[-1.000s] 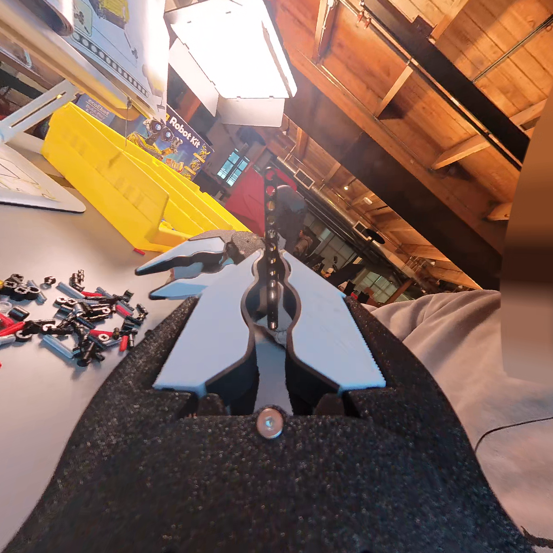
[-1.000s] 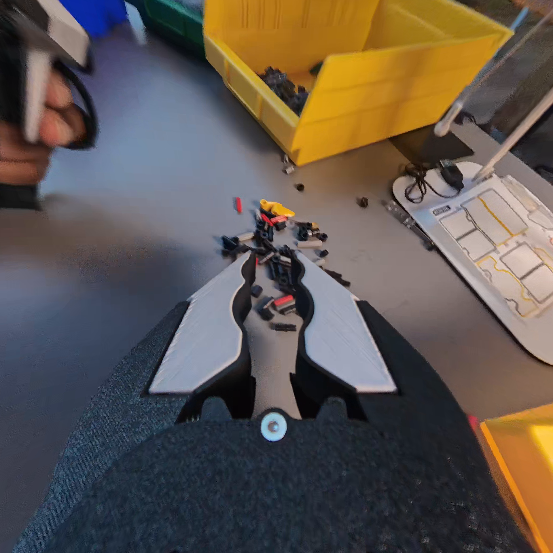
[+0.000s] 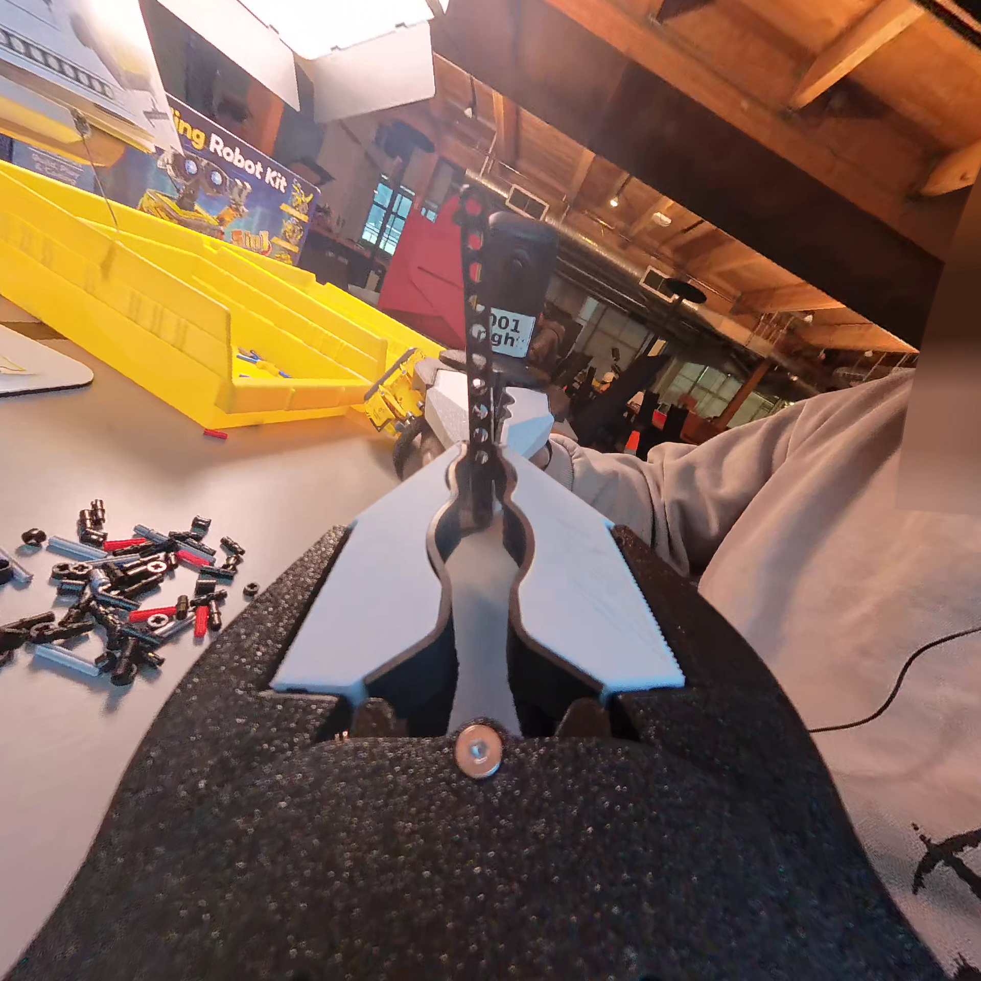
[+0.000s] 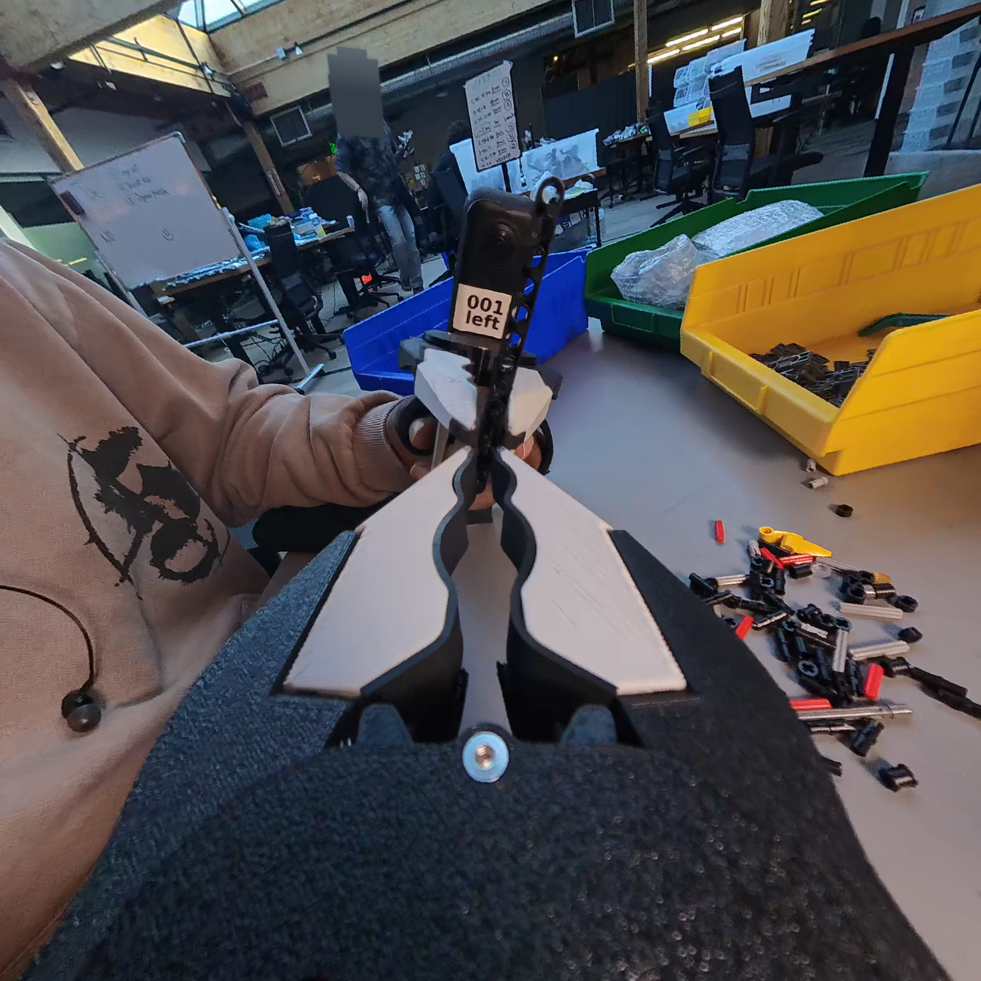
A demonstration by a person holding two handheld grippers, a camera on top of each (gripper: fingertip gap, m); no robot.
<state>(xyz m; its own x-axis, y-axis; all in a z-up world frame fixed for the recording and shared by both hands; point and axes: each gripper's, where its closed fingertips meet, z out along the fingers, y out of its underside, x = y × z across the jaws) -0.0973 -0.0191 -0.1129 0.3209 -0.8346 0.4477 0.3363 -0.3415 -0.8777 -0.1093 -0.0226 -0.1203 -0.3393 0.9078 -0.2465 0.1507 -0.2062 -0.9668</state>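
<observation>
My left gripper [image 3: 480, 462] is shut on the lower end of a long black perforated beam [image 3: 475, 318], which stands upright above its tips. My right gripper [image 4: 480, 470] points straight at the left one, and its tips are closed on the same beam [image 4: 531, 286]. The right gripper also shows in the left wrist view [image 3: 491, 419], just behind the beam. The left gripper shows in the right wrist view [image 4: 485, 403], in a hand with a beige sleeve. Both grippers are raised above the grey table [image 4: 663, 424].
A pile of small black, red and grey parts [image 3: 122, 589] [image 4: 812, 626] lies on the table. Yellow bins [image 3: 159, 318] [image 4: 849, 371], a blue bin [image 4: 403, 340] and a green bin [image 4: 637, 313] stand behind. A small yellow model [image 3: 393, 403] and a blue printed box [image 3: 239, 175] are at the back. Only a small space, under 4 cm, lies between the two pairs of fingers.
My right gripper has swung up from over the parts pile, turned to face the left gripper and closed on the beam. The left gripper has tilted a little, still holding the beam.
</observation>
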